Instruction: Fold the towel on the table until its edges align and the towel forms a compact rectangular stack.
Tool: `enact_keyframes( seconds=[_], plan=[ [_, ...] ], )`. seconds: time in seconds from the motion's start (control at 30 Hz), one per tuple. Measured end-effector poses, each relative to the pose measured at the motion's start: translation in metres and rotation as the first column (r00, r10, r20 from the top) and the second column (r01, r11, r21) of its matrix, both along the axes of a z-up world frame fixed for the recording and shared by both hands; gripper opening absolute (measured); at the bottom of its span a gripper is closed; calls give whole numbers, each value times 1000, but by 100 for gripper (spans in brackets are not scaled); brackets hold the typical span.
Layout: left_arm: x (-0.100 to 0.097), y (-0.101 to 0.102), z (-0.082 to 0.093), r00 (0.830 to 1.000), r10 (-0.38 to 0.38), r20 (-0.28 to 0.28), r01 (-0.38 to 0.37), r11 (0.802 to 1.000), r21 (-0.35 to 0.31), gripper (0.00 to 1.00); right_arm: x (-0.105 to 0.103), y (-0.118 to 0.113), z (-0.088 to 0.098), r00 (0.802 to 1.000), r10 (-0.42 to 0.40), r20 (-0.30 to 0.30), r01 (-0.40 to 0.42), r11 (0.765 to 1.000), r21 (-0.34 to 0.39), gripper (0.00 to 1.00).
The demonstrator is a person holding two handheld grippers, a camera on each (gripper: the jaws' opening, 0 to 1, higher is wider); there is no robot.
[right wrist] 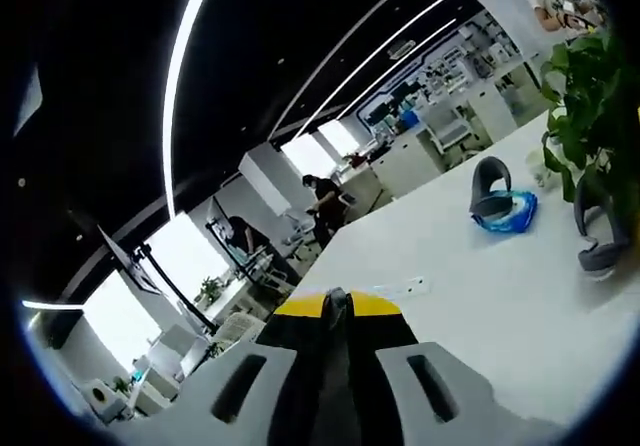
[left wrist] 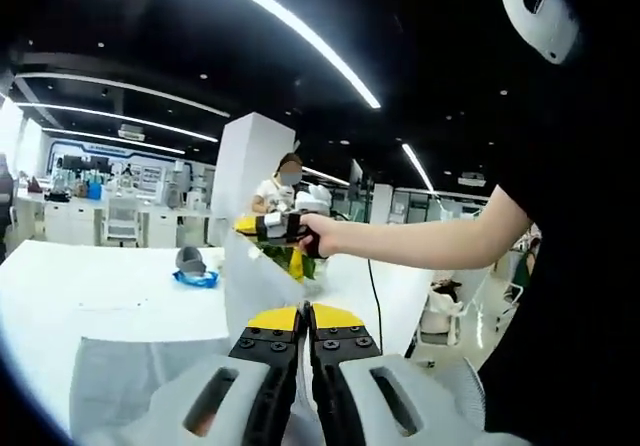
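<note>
A pale grey towel (left wrist: 255, 276) is lifted off the white table (left wrist: 90, 286); its lower part (left wrist: 130, 376) still lies flat on the tabletop near me. My left gripper (left wrist: 305, 316) has its yellow-tipped jaws pressed together on the towel's near edge. Further out and higher, a hand holds my right gripper (left wrist: 250, 226), which pinches the raised corner of the cloth. In the right gripper view its jaws (right wrist: 336, 301) are shut above the table (right wrist: 480, 296), with a thin sliver of fabric between them.
A blue and grey headset-like object (left wrist: 195, 271) (right wrist: 505, 206) lies on the table beyond the towel. A green plant (left wrist: 295, 258) (right wrist: 590, 116) stands behind it. The person's arm (left wrist: 420, 241) crosses from the right. The table's right edge drops off near a seat (left wrist: 440, 306).
</note>
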State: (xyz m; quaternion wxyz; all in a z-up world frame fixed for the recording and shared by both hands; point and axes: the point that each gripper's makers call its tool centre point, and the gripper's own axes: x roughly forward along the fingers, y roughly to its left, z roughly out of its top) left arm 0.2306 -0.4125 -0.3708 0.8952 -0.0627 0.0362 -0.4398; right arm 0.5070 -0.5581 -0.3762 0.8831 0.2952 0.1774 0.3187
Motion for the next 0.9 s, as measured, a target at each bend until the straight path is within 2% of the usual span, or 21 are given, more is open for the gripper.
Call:
enact_keyframes(
  seconds=[0.17,0.6,0.9],
  plan=[
    [-5,5,-1,1000,12,19,-12,1000,25,3,-3,5,2,1000,16,1,-16,1000,0,3],
    [-5,11,9,999,1,35,-1,1000,-4,3,-9,4,11,1000,-23,-21,24,998,61,3],
    [-1,27,10,998,52,39,-51,998,-29,3,-12,6,10,998,-15,-56,21,994,103,4]
  ],
)
